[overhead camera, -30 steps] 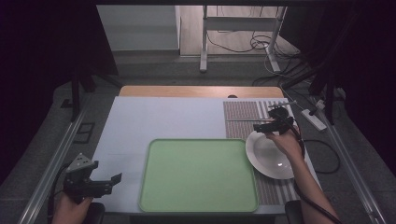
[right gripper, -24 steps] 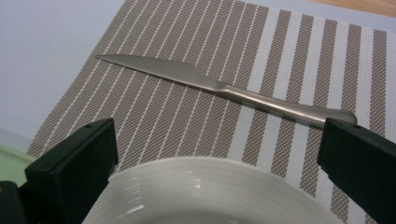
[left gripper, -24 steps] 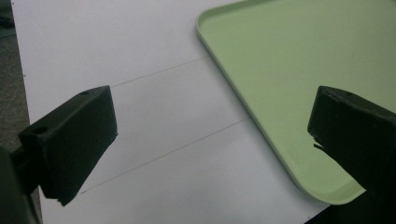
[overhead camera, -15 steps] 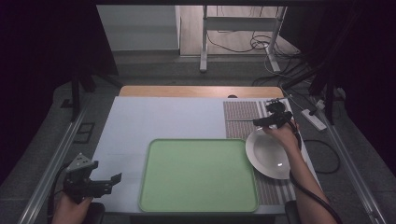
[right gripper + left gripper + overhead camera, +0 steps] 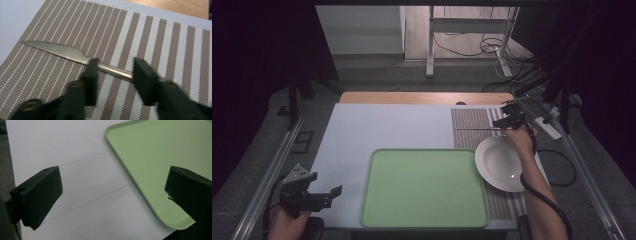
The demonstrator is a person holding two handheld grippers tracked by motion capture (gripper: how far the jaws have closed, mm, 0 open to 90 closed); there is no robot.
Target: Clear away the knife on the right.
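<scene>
My right claw (image 5: 113, 75) has just been closing, its jaws straddling the knife (image 5: 75, 56) handle on the striped placemat (image 5: 155, 37) without pinching yet; my left claw (image 5: 112, 197) hangs open beside the green tray (image 5: 160, 157)

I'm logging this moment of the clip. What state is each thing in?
Knife: flat on the striped mat, handle between the right tongs, which have just been closing.
Plate: empty, upright on the mat.
Tray: empty, flat.
Left tongs: open, empty.
</scene>
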